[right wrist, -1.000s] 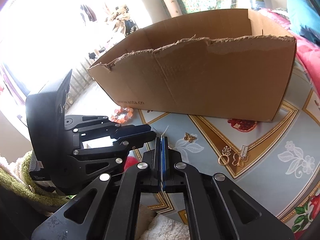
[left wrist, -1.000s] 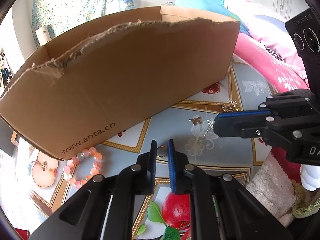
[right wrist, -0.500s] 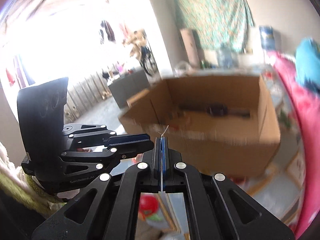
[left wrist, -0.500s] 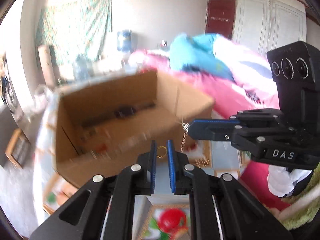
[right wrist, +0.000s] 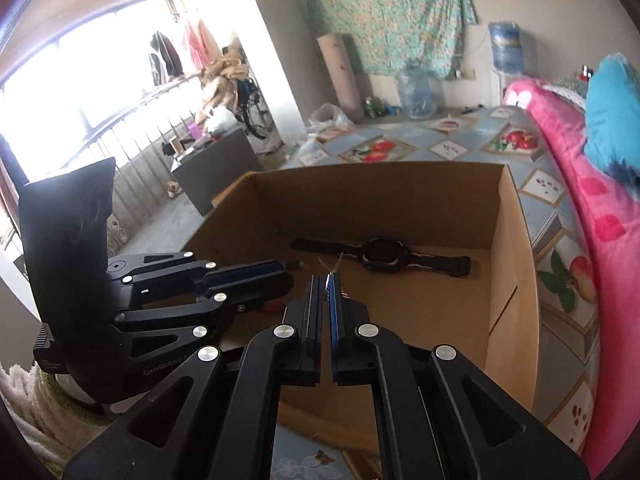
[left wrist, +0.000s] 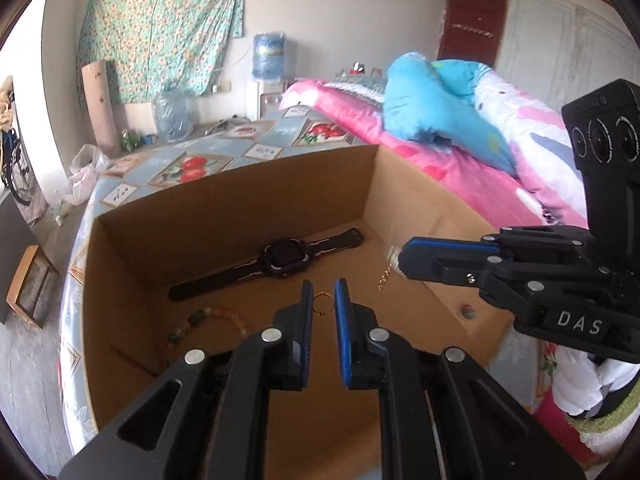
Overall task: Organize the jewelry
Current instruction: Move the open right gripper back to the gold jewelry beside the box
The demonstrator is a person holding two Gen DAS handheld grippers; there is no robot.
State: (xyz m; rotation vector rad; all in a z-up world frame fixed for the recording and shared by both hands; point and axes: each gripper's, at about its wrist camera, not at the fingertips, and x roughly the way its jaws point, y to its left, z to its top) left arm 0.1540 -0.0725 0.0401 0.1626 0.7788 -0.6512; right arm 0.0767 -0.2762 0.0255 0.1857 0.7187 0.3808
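- Above the open cardboard box [left wrist: 224, 216], both grippers were held side by side, each carrying a small piece of jewelry.
- The left gripper [left wrist: 322, 300] was nearly pressed together, pinching a small gold ring [left wrist: 322, 304] between its blue pads; the ring hung over the box floor.
- The right gripper [right wrist: 328, 288] was seen almost fully pressed together on a thin earring [left wrist: 387, 272], whose fine chain dangled below the tips and whose wire ends [right wrist: 330, 265] stuck out in front.
- A slight gap was visible between the right pads, so the hold on the thin wire was judged to be light.
- Inside the box, a black watch [left wrist: 276, 260] lay flat along the far wall, and a beaded bracelet [left wrist: 200, 326] rested near the front left corner.
- The box stood on a table covered with a fruit-patterned cloth [right wrist: 440, 136]; pink bedding [left wrist: 440, 152] was piled beside it.
- The release of both pieces into the box was judged to be the step at hand.
- The earring could slip out early and, being thin, could be lost on the patterned cloth if it fell outside the right box wall [right wrist: 516, 280].
- The dangling chain could catch on a pad edge when released and be carried back out.
- The ring could roll on landing, or tangle with the bracelet if dropped too near it.
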